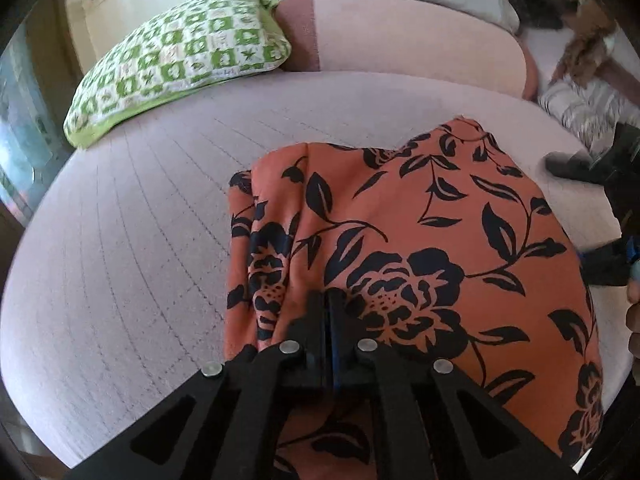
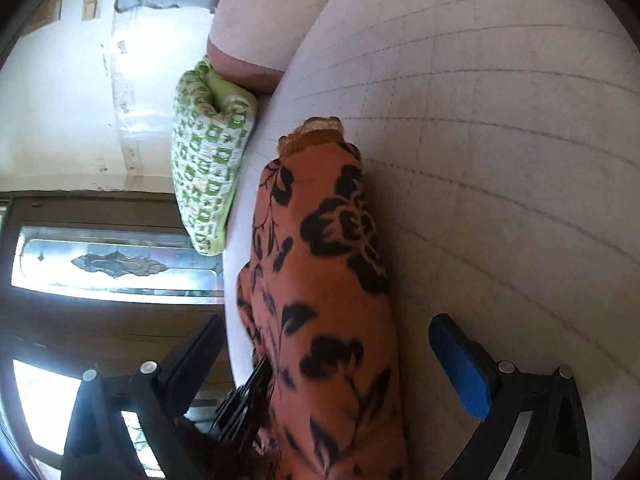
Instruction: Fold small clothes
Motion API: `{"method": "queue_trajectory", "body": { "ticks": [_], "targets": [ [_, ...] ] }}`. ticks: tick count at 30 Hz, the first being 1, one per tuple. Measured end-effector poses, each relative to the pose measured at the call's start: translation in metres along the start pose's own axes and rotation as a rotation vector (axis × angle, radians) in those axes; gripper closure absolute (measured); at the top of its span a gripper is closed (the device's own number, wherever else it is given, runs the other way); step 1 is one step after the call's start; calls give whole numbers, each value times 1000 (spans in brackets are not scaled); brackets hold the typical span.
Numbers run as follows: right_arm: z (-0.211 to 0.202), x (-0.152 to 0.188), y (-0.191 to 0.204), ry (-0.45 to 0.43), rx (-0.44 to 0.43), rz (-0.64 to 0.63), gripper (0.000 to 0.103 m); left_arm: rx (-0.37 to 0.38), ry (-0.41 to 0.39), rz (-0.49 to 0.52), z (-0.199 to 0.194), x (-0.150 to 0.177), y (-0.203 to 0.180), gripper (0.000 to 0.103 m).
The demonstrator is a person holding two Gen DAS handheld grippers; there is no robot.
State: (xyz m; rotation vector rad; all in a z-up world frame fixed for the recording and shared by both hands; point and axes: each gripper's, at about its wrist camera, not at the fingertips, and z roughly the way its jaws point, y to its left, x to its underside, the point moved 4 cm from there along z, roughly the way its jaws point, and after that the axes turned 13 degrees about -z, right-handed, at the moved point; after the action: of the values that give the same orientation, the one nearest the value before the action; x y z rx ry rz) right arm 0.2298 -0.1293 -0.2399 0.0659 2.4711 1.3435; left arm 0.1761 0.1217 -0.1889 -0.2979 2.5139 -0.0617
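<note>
An orange garment with black flowers [image 1: 400,240] lies bunched on the pale quilted mattress [image 1: 140,240]. My left gripper [image 1: 330,300] is shut on a gathered fold at the garment's near edge. At the right border of the left wrist view my right gripper [image 1: 592,216] shows as dark fingers beside the cloth. In the right wrist view, which is rolled sideways, the garment [image 2: 328,280] runs between my right gripper's fingers [image 2: 460,368]. That right gripper [image 2: 326,344] is open, and neither pad touches the cloth. The left gripper [image 2: 244,404] shows there as black fingers clamped on the garment's edge.
A green-and-white patterned pillow [image 1: 176,60] [image 2: 208,176] lies at the mattress's far left corner, next to a pink bolster [image 1: 400,40]. Striped cloth [image 1: 580,108] lies at the far right. A dark door with glass panels [image 2: 116,264] stands beyond the mattress edge.
</note>
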Motion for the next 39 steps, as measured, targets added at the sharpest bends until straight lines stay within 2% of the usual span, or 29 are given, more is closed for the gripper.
{"method": "queue_trajectory", "body": {
  "ticks": [1,3,4,6,7,8,10,11,12,13,15,16,17,18,23,24,25,26,27,29,30,31,32,33,35,36,37,38,39],
  "targets": [
    [5,-2,10,10,-25,-42,60,14,4,-20,2,-3,3,100],
    [2,-1,31,8,57,-144,66,35,12,-45,6,-8,8,100],
    [-1,0,37,1,86,-182,66,32,13,-44,8,-9,3,100],
    [5,4,34,23,232,-265,64,19,9,-27,10,-6,-4,100],
    [12,8,24,56,294,-273,47,7,4,-15,11,-8,-5,100],
    [14,11,14,69,287,-232,45,8,3,-11,1,2,-4,100],
    [-1,17,14,40,219,-127,26,21,9,-28,-3,7,-4,100],
    [-8,22,19,37,194,-114,24,27,12,-38,-4,7,-3,100],
    [-17,27,29,16,156,-143,22,30,13,-43,-4,5,-1,100],
    [-25,33,36,-4,146,-175,14,27,11,-39,-3,4,-1,100],
    [-32,46,41,-20,169,-204,5,11,0,-18,0,3,-4,100],
    [-24,54,38,19,165,-217,12,3,-6,-5,3,0,-5,100],
    [-14,59,34,90,163,-229,33,1,-8,2,-5,7,-7,100],
    [-5,70,32,151,170,-252,62,3,-10,7,-4,6,-6,100],
    [-13,81,76,104,332,-506,63,36,6,-39,-7,7,-3,100],
    [-5,86,69,143,371,-534,52,36,15,-43,-7,6,-4,100],
    [0,88,53,205,401,-529,48,31,19,-34,-9,5,-5,100],
    [-1,85,46,192,365,-483,45,27,25,-20,-15,3,-6,100],
    [-12,80,45,164,343,-408,31,34,29,-27,-26,1,-5,97],
    [-34,70,53,112,383,-359,28,81,-23,-81,-56,-5,4,61],
    [-51,64,68,23,366,-386,27,92,-64,-110,-70,-5,11,29],
    [-64,59,81,-51,353,-417,20,86,-110,-159,-83,-2,21,15],
    [-75,55,96,-115,336,-449,14,88,-128,-207,-89,2,30,14],
    [-80,52,111,-151,320,-482,5,106,-110,-246,-88,8,37,14],
    [-71,49,130,-163,288,-536,4,158,26,-310,-64,28,48,15],
    [-58,50,132,-139,265,-560,5,162,93,-337,-50,39,52,29],
    [-41,52,131,-98,252,-568,5,210,186,-377,-32,55,57,53],
    [-21,56,122,-29,241,-562,5,240,167,-404,-33,57,61,54],
    [1,65,104,75,259,-536,4,261,158,-402,-37,57,60,66]
  ]
}}
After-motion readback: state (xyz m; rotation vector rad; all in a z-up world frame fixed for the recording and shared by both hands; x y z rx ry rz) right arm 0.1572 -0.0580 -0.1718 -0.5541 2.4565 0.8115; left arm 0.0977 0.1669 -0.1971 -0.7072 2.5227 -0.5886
